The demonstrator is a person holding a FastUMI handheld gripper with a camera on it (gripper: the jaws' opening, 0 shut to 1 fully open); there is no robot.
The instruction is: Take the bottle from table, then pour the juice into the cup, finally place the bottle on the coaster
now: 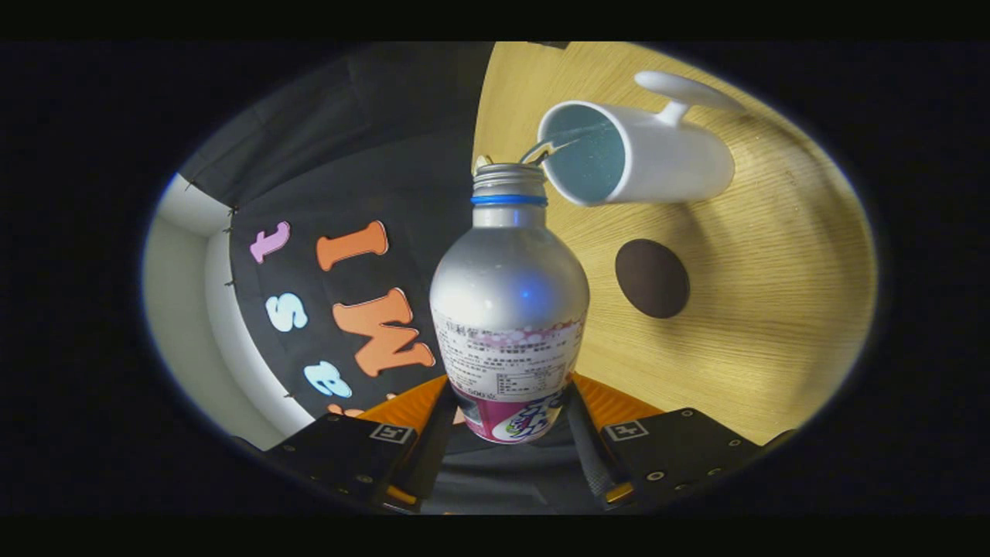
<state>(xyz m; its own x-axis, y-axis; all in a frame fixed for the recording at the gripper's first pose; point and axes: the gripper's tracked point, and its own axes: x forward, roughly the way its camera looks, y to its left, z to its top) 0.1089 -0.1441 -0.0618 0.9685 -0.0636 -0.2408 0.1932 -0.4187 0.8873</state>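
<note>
Two fingers of the tool point(506, 452) are clamping the silver bottle point(508, 309) by its lower body, one on each side, and tipping it so its open mouth is reaching the rim of the white cup point(657, 155) on the bench point(773, 309). A thin stream is entering the cup. Tilting slowly should be keeping the stream inside. Nearby, the dark coaster point(651, 278) is waiting.

hand-held gripper point(506, 433): screwed plates, square markers, orange panels
</note>
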